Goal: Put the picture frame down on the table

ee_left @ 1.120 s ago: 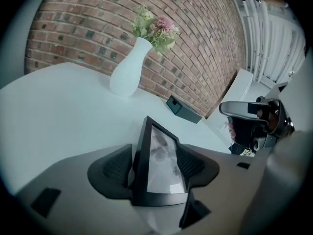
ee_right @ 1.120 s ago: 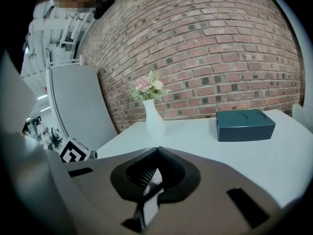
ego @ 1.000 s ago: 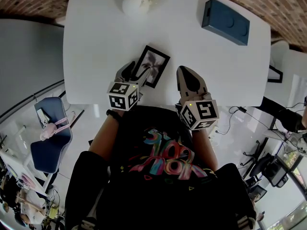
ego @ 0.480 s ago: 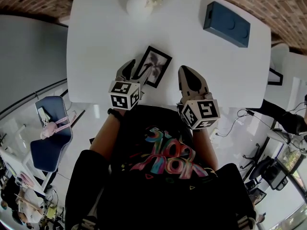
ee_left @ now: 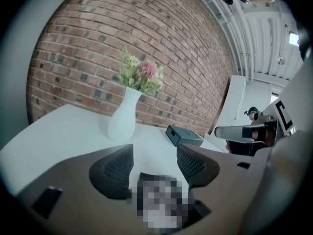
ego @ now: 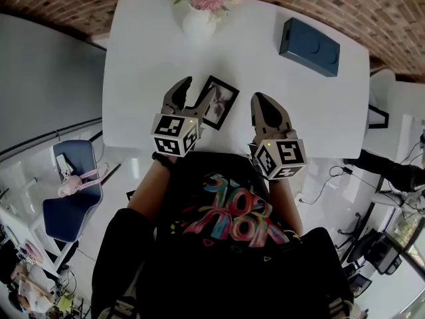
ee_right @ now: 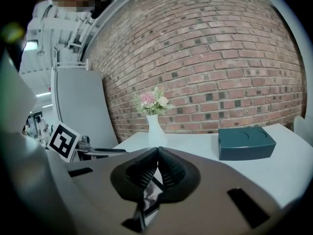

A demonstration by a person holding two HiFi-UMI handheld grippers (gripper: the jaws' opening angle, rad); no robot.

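Note:
The black picture frame point(ego: 222, 104) lies flat on the white table point(ego: 146, 58), near its front edge. My left gripper point(ego: 198, 88) hovers over the frame's left side, open, with nothing between its fingers. In the left gripper view the frame point(ee_left: 156, 195) shows low between the spread jaws of the left gripper point(ee_left: 154, 153), partly under a blurred patch. My right gripper point(ego: 261, 102) is shut and empty, just right of the frame. In the right gripper view, the frame point(ee_right: 149, 196) peeks out below the closed jaws of the right gripper point(ee_right: 157, 156).
A white vase of flowers point(ego: 201, 8) stands at the table's back edge. A dark blue box point(ego: 309, 38) sits at the back right. A brick wall point(ee_right: 205, 58) runs behind the table. A blue chair point(ego: 70, 198) is on the floor to the left.
My left gripper has opened and let go of the frame's left edge, then lifted slightly. The frame now rests on the table. My right gripper has stayed shut.

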